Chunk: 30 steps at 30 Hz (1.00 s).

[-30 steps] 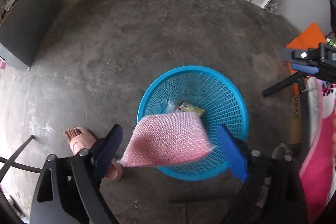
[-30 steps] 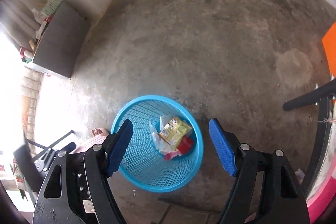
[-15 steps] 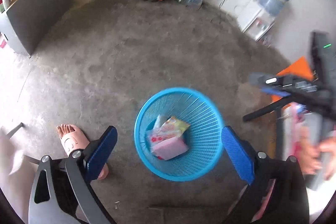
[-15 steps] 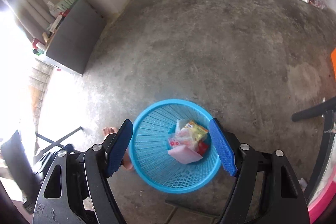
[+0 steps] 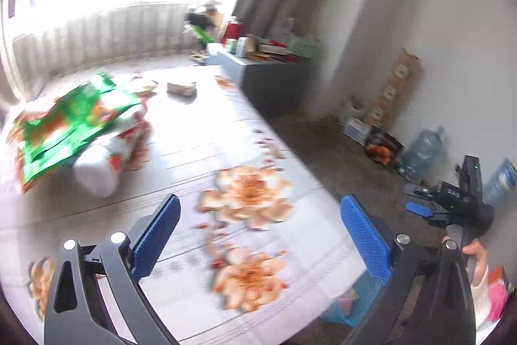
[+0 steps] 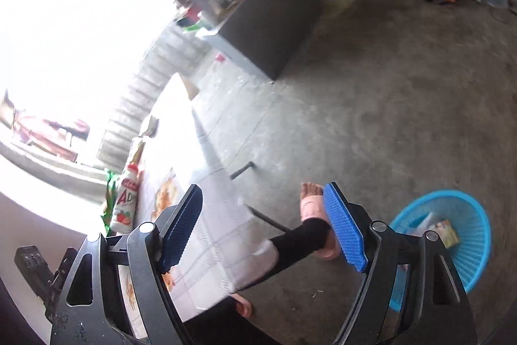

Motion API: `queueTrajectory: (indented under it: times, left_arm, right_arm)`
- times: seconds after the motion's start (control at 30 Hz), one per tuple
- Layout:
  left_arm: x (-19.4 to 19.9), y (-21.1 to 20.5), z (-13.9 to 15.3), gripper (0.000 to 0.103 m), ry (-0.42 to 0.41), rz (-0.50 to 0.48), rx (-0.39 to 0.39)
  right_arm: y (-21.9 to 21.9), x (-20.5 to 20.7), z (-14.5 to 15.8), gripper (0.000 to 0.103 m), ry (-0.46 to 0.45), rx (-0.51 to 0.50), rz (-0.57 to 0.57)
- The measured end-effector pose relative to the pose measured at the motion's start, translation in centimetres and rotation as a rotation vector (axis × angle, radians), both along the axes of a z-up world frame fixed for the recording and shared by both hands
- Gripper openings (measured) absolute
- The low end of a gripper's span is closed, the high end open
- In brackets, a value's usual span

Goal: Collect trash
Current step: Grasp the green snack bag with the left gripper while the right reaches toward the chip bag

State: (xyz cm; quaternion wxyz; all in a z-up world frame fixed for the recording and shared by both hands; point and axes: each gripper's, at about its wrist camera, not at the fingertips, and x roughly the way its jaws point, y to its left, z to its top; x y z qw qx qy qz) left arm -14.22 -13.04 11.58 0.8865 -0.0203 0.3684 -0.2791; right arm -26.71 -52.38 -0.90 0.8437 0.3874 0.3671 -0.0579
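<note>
While both tongs, left (image 5: 258, 235) and right (image 6: 263, 227), gape empty, a floral-clothed worktop (image 5: 226, 131) carries a green wrapper (image 5: 68, 122) near its far-left edge; the concrete floor (image 6: 371, 92) holds a blue basket (image 6: 465, 264).

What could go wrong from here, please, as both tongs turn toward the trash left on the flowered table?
1. The green wrapper lies partly over the white bottle; a grab at one could drag or roll the other off the table.
2. The bottle lies on its side, so the open left tongs may nudge it into rolling.
3. The blue basket sits on the floor beside the person's foot, clear of the opening, empty right tongs; a hasty drop could miss it.
</note>
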Motion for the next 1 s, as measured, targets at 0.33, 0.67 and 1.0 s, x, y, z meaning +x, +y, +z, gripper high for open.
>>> queueTrajectory:
  times: [0.33,0.67,1.0]
  left_arm:
    - [9.7,21.3,-6.6,0.082,0.303,0.432,-0.370]
    - [15.7,23.8,-10.7,0.021,0.397,0.504,-0.744]
    - [11.3,23.1,-4.0,0.002,0.206,0.433,-0.764]
  right_arm:
    - [12.6,13.1,3.0,0.077,-0.058,-0.056,0.354]
    - [17.5,16.4,2.9,0.077,-0.039,-0.029,0.449]
    - [18.4,15.5,2.9,0.077,-0.014,-0.041,0.472]
